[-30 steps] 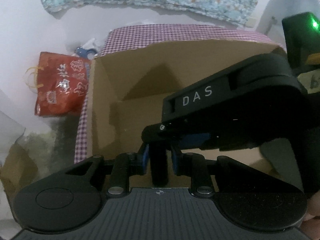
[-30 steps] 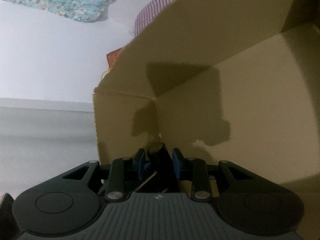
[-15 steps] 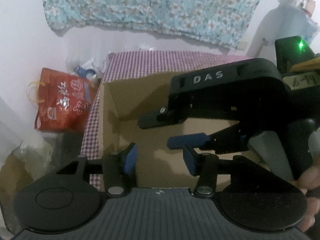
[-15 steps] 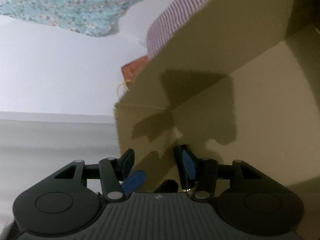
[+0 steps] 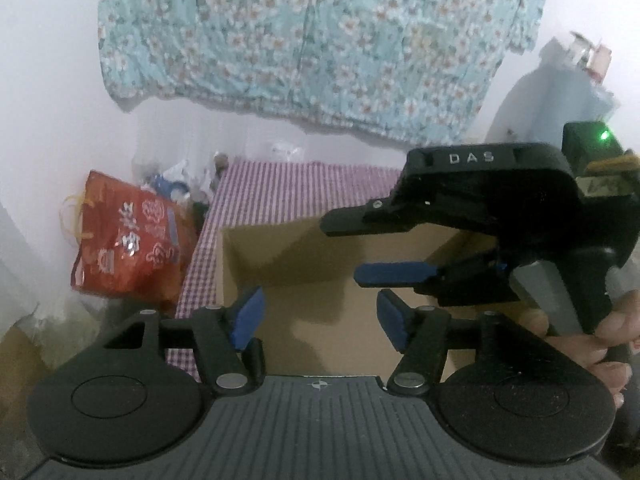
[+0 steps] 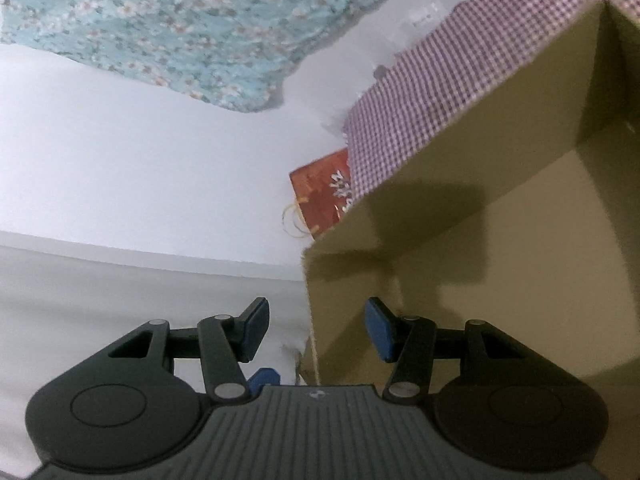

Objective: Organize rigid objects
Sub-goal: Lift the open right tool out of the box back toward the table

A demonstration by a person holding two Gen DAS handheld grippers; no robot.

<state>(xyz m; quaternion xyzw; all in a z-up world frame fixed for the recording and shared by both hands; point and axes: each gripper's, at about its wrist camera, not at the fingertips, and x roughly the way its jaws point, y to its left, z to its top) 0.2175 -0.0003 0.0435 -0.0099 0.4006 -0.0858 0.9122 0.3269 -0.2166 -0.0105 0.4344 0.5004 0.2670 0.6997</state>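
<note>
Above the open cardboard box [image 5: 320, 320], which stands on a purple checked cloth [image 5: 288, 184], both tools are held clear of its rim. The left hand-held gripper [image 5: 320, 316] points steeply down into the box; its blue pads are parted and opening further, and only bare cardboard floor is seen between them. The right hand-held gripper [image 6: 316, 328] is spread too, with nothing pinched, and straddles the near corner of the box wall. No rigid object can be made out in the visible part of the box, nor on the cloth beyond it, so its place and long axis cannot be told. Neither hand can therefore be judged the nearer. A red bag [image 5: 128, 240] stands beside the box's left wall.
</note>
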